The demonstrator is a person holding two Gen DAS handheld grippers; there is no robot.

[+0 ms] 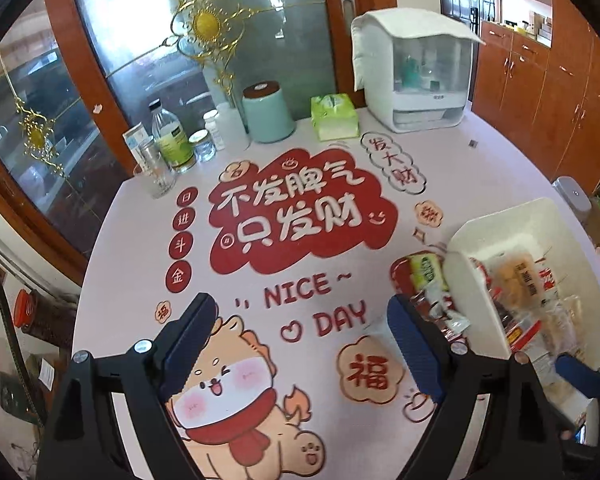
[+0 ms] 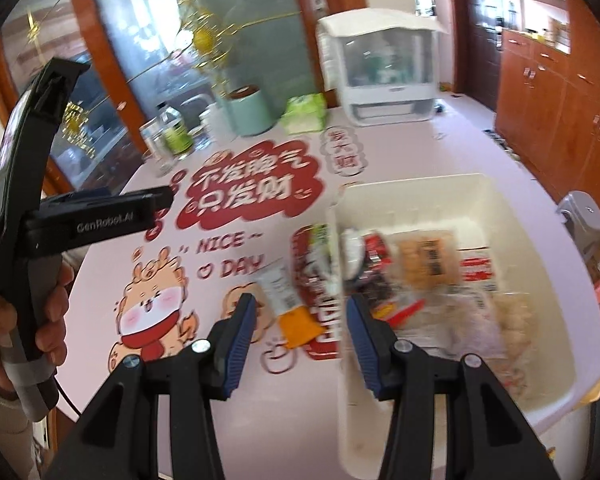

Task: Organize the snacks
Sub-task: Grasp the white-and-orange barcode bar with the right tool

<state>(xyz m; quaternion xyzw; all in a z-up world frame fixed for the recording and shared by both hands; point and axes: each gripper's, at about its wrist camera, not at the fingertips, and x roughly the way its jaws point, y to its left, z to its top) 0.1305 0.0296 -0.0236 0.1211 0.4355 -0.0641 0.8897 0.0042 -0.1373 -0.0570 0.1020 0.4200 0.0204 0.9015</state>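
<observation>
The round table under a pale pink cloth printed with red lettering and a cartoon dog point(image 1: 140, 248) has wide bare room across its middle and left. Its far edge is lined by a mint-green cylindrical canister with a brown lid point(image 1: 267, 111), a green tissue pack point(image 1: 334, 117), a clear bottle with a green label point(image 1: 172, 136) and a white lidded dish cabinet point(image 1: 416, 76). At the right edge sits the cream rectangular plastic bin point(image 2: 412, 196), filled with wrapped snacks, among them a clear packet of tan biscuits point(image 2: 424, 262). Just beside the bin's left wall, on the cloth, lie a red snack packet point(image 2: 316, 276) and a white-and-orange sachet point(image 2: 288, 304). The left gripper point(image 1: 300, 332) hangs above the cloth with its blue-padded fingers spread wide, gripping nothing. The right gripper point(image 2: 302, 336) is likewise spread, one finger either side of the bin's near-left corner, above the sachet, empty.
</observation>
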